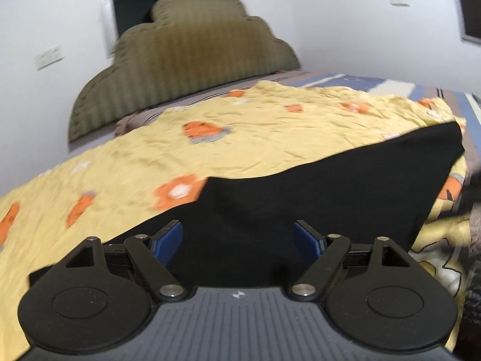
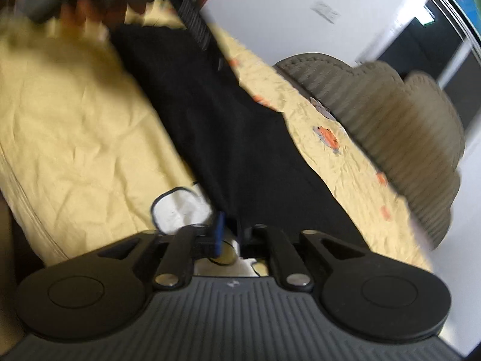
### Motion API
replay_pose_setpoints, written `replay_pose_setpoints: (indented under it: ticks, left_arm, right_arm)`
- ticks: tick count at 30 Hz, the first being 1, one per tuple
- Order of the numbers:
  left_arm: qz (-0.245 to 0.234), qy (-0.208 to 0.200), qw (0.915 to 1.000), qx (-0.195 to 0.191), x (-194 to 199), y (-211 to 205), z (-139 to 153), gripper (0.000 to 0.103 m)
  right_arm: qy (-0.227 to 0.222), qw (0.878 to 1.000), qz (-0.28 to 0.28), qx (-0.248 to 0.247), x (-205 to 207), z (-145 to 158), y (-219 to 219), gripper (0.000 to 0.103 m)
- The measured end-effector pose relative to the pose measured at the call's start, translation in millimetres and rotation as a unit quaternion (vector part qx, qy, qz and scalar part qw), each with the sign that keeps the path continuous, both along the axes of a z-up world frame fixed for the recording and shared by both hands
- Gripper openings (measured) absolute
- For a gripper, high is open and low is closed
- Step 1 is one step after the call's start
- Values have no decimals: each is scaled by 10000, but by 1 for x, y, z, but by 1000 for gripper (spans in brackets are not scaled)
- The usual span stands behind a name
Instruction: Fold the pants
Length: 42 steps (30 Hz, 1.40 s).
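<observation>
The black pants (image 1: 315, 186) lie on the yellow bedspread (image 1: 246, 126) with orange flower prints, well short of the olive ribbed headboard cushion (image 1: 180, 69) that leans on the white wall at the head of the bed. In the left wrist view the cloth shows as one broad, fairly flat dark panel with a straight far edge, which suggests that a fold may already be laid, though how many layers there are cannot be told. In the blurred right wrist view the pants (image 2: 234, 138) run as a long dark band away from the camera, with the ribbed waistband (image 2: 197, 27) at the far end, farther from the cushion than the near end. The left gripper (image 1: 239, 237) hovers over the near part of the dark panel with its blue pads (image 1: 168, 240) spread wide and nothing between them. The right gripper (image 2: 233, 234) has its fingers nearly pressed together at the near end of the band, apparently pinching the edge of the black cloth, but blur keeps this from being certain. Judging by the length still stretched out, the lengthwise halving looks done and the folds across the length remain.
</observation>
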<state>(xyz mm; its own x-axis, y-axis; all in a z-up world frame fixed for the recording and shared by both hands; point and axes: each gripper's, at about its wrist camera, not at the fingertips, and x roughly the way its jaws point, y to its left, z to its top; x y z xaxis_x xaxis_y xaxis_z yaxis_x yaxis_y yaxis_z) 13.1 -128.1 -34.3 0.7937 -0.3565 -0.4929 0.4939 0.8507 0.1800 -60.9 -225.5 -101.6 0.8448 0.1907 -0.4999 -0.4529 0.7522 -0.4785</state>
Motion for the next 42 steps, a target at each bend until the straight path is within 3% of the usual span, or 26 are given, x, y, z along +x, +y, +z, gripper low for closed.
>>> replay_pose_setpoints:
  ticks: [3,5,6,7,9,12,13,14,15,18,20,23,25,26,27,28,32,35,40,41,42]
  left_arm:
    - [-92,162,9998,80,6,-16,-13,83]
    - [-106,279,9995,113,8,-19,-21,83]
    - [-117,330,9993,142,9,-20,-25,83]
    - [-121,357,9992,166,8,-19,-27,83]
    - [-87,437,9988,193,8,-17,-33,83]
    - [-31,546,9984,128,8,-14,-39,86]
    - [-14,556,9984,99,9,-14,-40,86]
    - [0,554,9984,83,9,-13,-41,88]
    - [17,543,9985,73,9,-13,-42,89]
    - [32,536,9985,45,9,-12,-43,90]
    - [38,537,9985,32,10,-12,-43,90]
    - [46,532,9986,19,9,-12,-43,91]
    - [56,541,9985,17,10,-12,-44,92]
    - [60,553,9985,8,10,-12,-44,92]
    - [65,571,9983,-9,11,-11,-44,93]
    - [70,593,9982,-29,12,-11,-44,93]
    - [92,668,9977,-100,14,-9,-44,94]
    - [96,661,9977,-93,14,-8,-44,95]
    - [96,678,9976,-114,14,-8,-45,95]
    - [94,687,9975,-124,14,-8,-45,95]
    - [90,696,9974,-136,15,-7,-45,95]
  right_arm:
    - [-27,9904,-969,986,2,16,-58,17]
    - [-186,9674,-1927,1634,4,21,-113,18]
    - [-300,9471,-2471,2027,2,21,-146,22]
    - [-411,9200,-3029,2452,0,19,-178,27]
    - [-589,8451,-4014,3482,-10,10,-245,32]
    - [-744,6882,-4793,5394,-37,-24,-341,36]
    - [-713,6421,-4857,5888,-43,-37,-364,36]
    - [-728,6129,-4854,6192,-45,-46,-379,36]
    - [-769,5933,-4823,6399,-46,-55,-389,36]
    - [-873,5581,-4552,6883,-42,-68,-406,36]
    - [-886,5257,-4493,7169,-33,-76,-414,36]
    - [-918,4935,-4618,7313,-22,-87,-425,39]
    - [-993,4873,-4597,7358,-13,-87,-430,41]
    - [-1004,4931,-4630,7297,-9,-85,-433,41]
    - [-973,5029,-4754,7153,-4,-81,-434,31]
    - [-886,5138,-4856,7017,-1,-76,-435,8]
    - [-679,5629,-5002,6545,15,-48,-431,9]
    - [-758,5943,-4716,6470,32,-10,-433,9]
    - [-1265,6722,-4071,6054,49,70,-418,9]
    - [-1285,6802,-4120,5926,48,73,-416,9]
    - [-1228,6801,-4263,5836,45,70,-416,9]
